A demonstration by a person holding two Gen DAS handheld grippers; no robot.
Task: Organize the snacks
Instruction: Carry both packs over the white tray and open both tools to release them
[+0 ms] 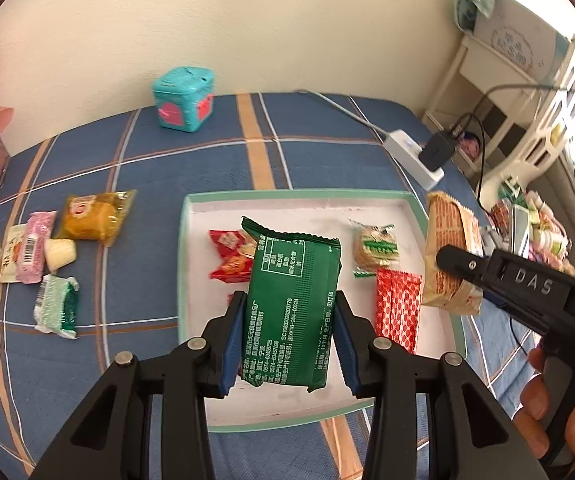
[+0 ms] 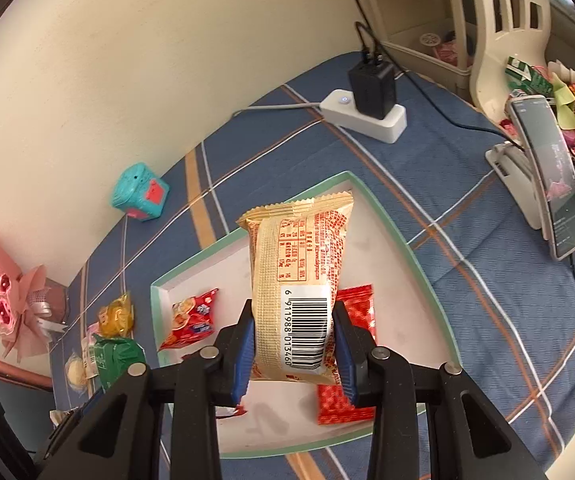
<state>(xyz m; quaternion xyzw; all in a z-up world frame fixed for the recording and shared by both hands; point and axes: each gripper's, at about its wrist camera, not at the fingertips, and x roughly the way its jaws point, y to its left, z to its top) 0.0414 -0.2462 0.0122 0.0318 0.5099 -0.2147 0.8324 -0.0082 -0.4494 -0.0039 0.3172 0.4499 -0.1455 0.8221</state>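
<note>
Two handheld tongs hovering over a white tray with a mint rim, on a blue plaid cloth.

Left gripper clenched on a green snack packet, gripping its lower half from both sides.

Right gripper clenched on a tan snack packet, pinching across the barcode end.

Both packets hanging above the tray, not resting in it. Likely light, crinkly film, slippery and crushable; best holding mid-body with gentle pressure, avoiding the thin sealed edges.
</note>
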